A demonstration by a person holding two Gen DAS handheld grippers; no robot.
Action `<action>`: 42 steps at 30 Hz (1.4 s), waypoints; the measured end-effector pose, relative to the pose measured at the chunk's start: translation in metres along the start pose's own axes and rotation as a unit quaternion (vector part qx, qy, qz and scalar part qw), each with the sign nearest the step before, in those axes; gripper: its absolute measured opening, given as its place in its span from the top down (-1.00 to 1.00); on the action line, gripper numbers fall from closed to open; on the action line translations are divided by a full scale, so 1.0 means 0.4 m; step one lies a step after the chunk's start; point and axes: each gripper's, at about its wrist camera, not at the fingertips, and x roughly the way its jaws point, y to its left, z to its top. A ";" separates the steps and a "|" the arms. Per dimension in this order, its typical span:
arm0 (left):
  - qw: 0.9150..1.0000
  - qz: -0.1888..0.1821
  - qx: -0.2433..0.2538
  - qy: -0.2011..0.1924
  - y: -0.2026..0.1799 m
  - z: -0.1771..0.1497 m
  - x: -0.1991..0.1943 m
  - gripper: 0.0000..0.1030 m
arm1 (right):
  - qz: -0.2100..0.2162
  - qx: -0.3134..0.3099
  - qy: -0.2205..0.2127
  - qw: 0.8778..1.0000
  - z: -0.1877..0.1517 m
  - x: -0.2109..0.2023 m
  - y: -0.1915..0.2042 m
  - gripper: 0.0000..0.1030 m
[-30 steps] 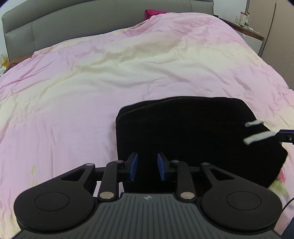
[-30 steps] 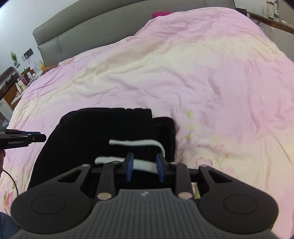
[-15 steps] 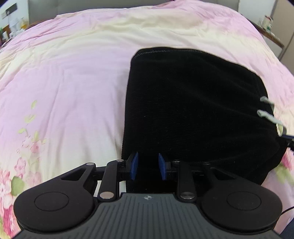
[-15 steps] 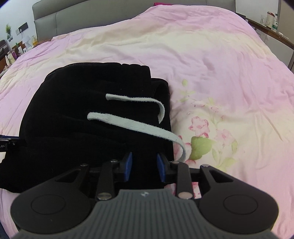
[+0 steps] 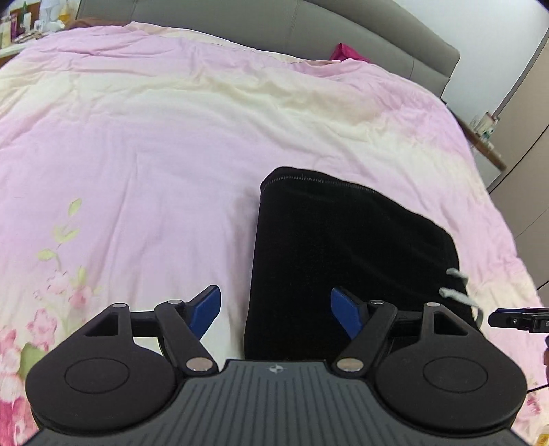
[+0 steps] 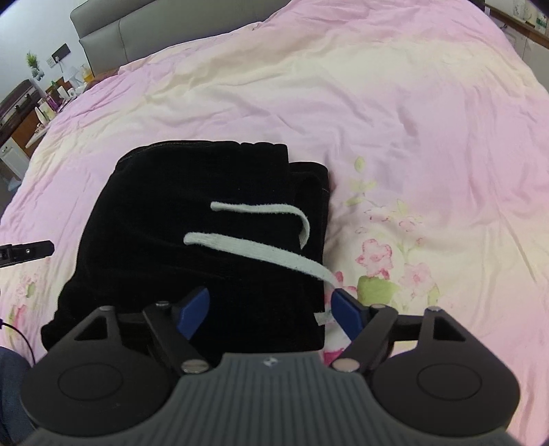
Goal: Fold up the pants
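The black pants (image 5: pixel 343 254) lie folded into a compact rectangle on the pink duvet (image 5: pixel 154 144). Two white drawstrings (image 6: pixel 260 250) lie across the top near the right edge of the pants (image 6: pixel 192 247). My left gripper (image 5: pixel 274 310) is open and empty, just above the near left edge of the pants. My right gripper (image 6: pixel 266 310) is open and empty, over the near right corner, by the end of the long drawstring. The tip of each gripper shows at the edge of the other's view.
The bed's grey headboard (image 5: pixel 308 31) runs along the back. A magenta pillow (image 5: pixel 346 53) peeks over the duvet. A bedside shelf with bottles (image 5: pixel 483 127) stands to the right, and cluttered furniture (image 6: pixel 31 103) to the left.
Both grippers have opened wide and let go of the near edge of the pants. Both have pulled back and up, and the folded pants lie flat.
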 end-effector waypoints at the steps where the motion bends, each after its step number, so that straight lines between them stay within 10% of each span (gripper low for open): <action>1: 1.000 -0.006 -0.006 0.002 0.013 0.008 0.010 -0.72 | 0.005 0.003 0.002 1.000 0.012 0.003 -0.006 -0.57; 11: 0.990 -0.081 -0.106 0.056 0.127 0.017 0.138 -0.73 | 0.050 0.050 0.073 0.995 0.125 0.168 -0.080 -0.57; 30: 0.973 -0.148 -0.119 0.130 0.076 0.021 0.321 -0.81 | 0.158 0.137 0.119 0.971 0.125 0.344 -0.153 -0.54; 37: 0.974 -0.138 -0.139 0.117 0.063 0.019 0.279 -0.04 | 0.137 0.113 0.098 0.979 0.134 0.287 -0.108 -0.16; 42: 0.981 -0.122 -0.123 0.084 0.018 0.017 0.211 0.12 | 0.139 0.098 0.074 0.983 0.140 0.209 -0.073 0.10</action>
